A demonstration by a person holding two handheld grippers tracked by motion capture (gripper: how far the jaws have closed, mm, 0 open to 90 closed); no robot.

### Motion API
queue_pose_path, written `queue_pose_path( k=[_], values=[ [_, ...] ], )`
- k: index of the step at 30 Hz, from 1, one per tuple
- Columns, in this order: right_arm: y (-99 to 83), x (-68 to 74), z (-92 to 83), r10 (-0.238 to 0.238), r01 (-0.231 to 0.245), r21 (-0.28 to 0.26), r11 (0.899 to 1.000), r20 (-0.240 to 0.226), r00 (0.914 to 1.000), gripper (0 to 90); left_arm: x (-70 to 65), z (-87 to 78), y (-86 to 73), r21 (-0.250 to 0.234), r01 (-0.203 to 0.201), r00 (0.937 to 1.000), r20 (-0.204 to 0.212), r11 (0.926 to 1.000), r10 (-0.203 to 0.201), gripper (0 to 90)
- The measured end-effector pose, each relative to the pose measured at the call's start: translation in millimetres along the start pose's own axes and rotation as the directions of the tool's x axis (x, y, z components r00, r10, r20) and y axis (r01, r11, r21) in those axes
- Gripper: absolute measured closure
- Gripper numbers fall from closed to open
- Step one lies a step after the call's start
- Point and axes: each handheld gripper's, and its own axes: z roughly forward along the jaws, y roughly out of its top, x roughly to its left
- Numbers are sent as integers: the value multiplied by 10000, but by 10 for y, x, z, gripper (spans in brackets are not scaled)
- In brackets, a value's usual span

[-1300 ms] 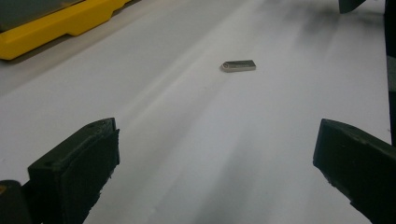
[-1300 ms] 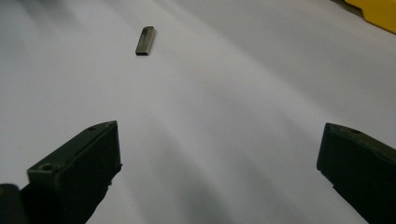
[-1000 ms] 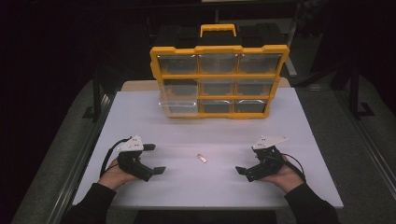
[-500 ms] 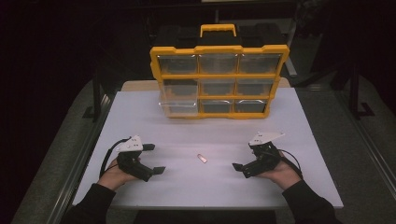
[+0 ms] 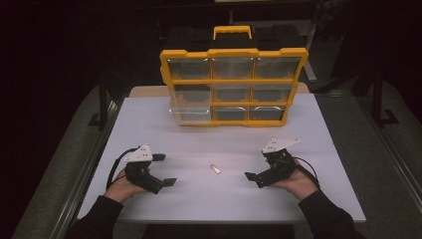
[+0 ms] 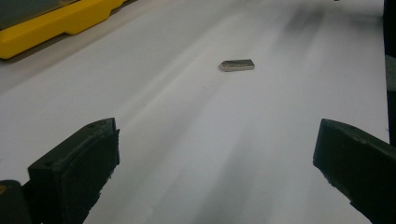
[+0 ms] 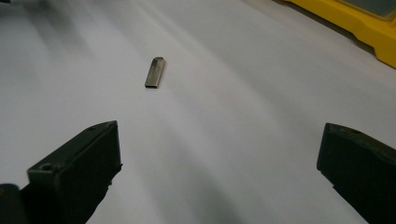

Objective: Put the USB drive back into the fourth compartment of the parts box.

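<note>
I hold my two grippers low over the white table (image 5: 328, 149), one at each side, and both are released: the jaws of each stand wide apart with nothing between them. The left gripper (image 5: 165, 170) is near the front left part of the table, the right gripper (image 5: 255, 178) near the front right.

The thing I work on is the small metal piece (image 5: 215, 169). It is flat and oblong, maybe a small USB stick, but I cannot tell for sure. It lies flat on the table between my two grippers, touching neither, and somewhat nearer to the right one. In the right gripper view the metal piece (image 7: 155, 72) is ahead and to the left of the jaws, so I judge the step in hand is the approach with the right gripper.

To do it well, I think I must turn the hand so the piece comes to the middle between the jaws, go down until the tips almost touch the table, and close across the narrow sides. The piece is thin and smooth, so it can slide away if only one jaw arrives first.

At the back stands the yellow organizer box (image 5: 234, 52), upright, with clear drawers in three rows. One drawer (image 5: 190, 113) at the bottom left seems pulled out a little. I cannot see anything inside the drawers.
</note>
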Motion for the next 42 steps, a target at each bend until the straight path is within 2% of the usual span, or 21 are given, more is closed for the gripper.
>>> queue_pose_path(
  k=[30,42],
  values=[
    [151,10,84,-178,182,119,9998,-301,9994,0,-1,-1,4,21,94,10000,21,10000,-94,0],
    [259,37,158,-363,382,389,9985,-491,9981,0,2,-4,5,-8,113,9999,38,9999,-113,0]
  ],
)
